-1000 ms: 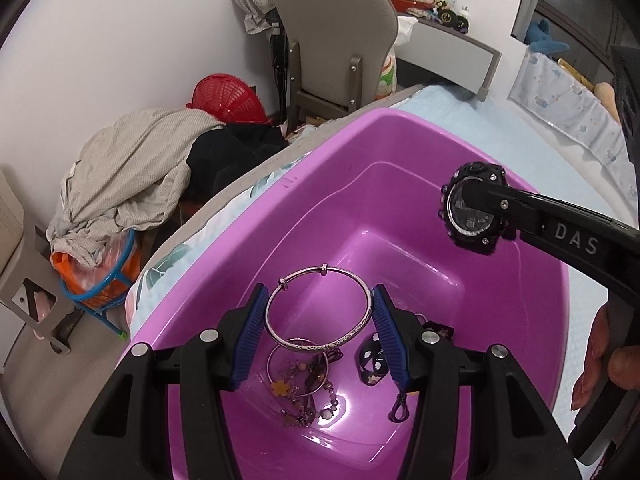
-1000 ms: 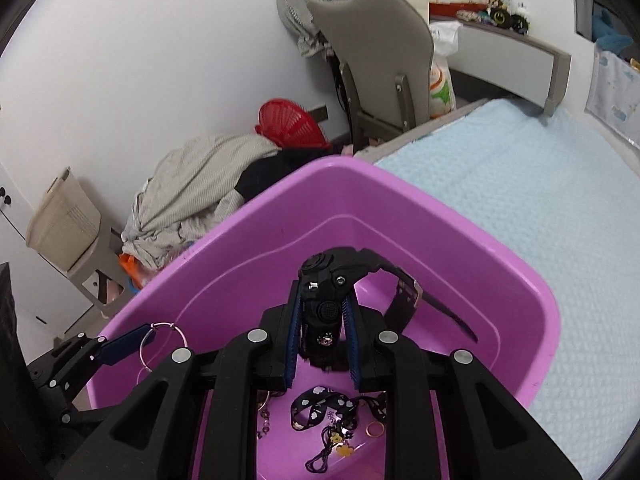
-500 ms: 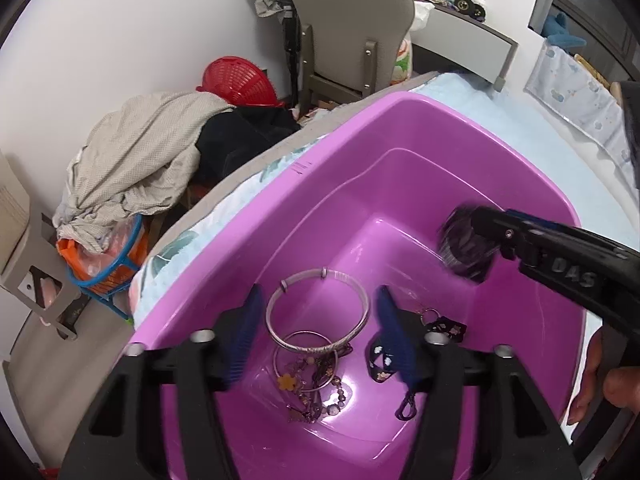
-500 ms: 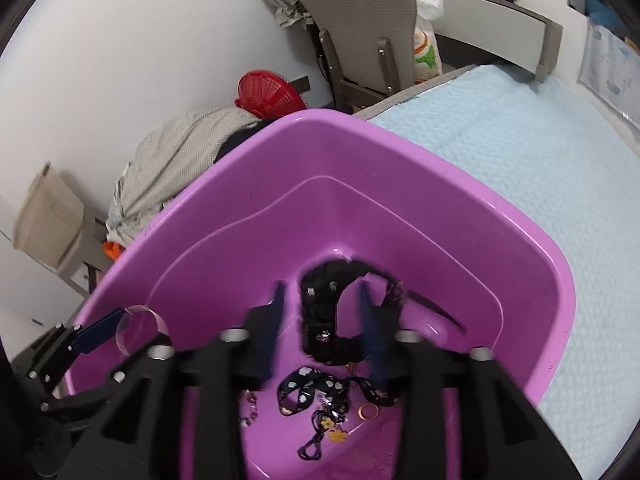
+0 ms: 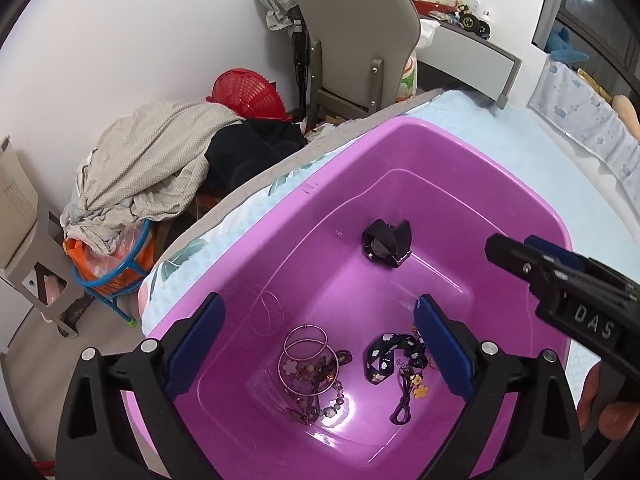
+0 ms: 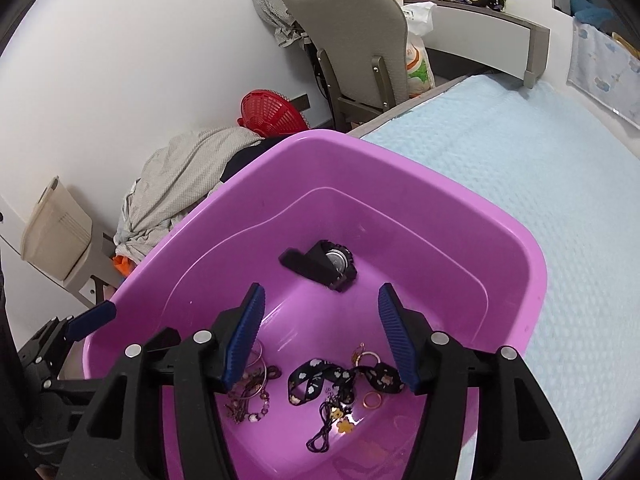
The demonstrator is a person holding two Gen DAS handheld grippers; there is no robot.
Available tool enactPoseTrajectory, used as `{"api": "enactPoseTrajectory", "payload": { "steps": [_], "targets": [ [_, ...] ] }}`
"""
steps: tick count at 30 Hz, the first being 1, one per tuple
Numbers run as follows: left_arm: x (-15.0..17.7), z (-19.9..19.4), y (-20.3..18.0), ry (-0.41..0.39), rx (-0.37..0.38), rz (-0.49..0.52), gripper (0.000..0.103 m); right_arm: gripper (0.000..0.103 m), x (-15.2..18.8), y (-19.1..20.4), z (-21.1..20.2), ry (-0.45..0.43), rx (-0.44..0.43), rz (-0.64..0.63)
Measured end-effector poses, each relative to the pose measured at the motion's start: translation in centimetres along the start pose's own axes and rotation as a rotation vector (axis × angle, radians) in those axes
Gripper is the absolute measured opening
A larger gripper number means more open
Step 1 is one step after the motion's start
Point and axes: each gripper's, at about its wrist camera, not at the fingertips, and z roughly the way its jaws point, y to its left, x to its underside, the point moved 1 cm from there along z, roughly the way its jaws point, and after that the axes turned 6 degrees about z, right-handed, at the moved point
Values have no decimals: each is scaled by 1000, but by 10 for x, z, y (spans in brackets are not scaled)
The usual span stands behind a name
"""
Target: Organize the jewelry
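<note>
half the silver bangles [image 6: 256, 360] behind right gripper [image 6: 320, 332] (blurry)

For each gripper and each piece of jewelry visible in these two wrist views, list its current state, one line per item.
left gripper: open, jaws just widened, nothing between the pads.
right gripper: open, jaws just widened, empty.
black watch: released, lying on the floor of the purple tub.
silver bangles: lying loose in the tub, overlapping.
beaded bracelet: tangled heap under the bangles.
black flowered strap: lying curled on the tub floor.
</note>
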Motion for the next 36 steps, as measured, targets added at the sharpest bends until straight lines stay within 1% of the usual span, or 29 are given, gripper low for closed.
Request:
{"api": "enactPoseTrajectory", "payload": {
  "steps": [5,9,16,23,27,30,36],
  "targets": [
    [0,-10,-2,-19,-6,2,94,57,8,0,-10,-14,17,-1],
    [1,-18,-2,-36,-18,6,94,60,16,-2,-19,-28,24,16],
    [7,-33,-6,-64,-35,24,95,62,30,-1,-38,-59,52,29],
    [13,-52,-11,-81,-37,41,96,62,51,1,-62,-92,79,48],
    [17,-65,-14,-100,-41,51,96,63,64,-1,-74,-103,82,75],
    [20,-73,-16,-111,-47,54,96,63,71,-4,-82,-114,101,94],
    [26,-81,-19,-107,-49,54,97,63,88,-3,-95,-123,129,115]
  ]
}}
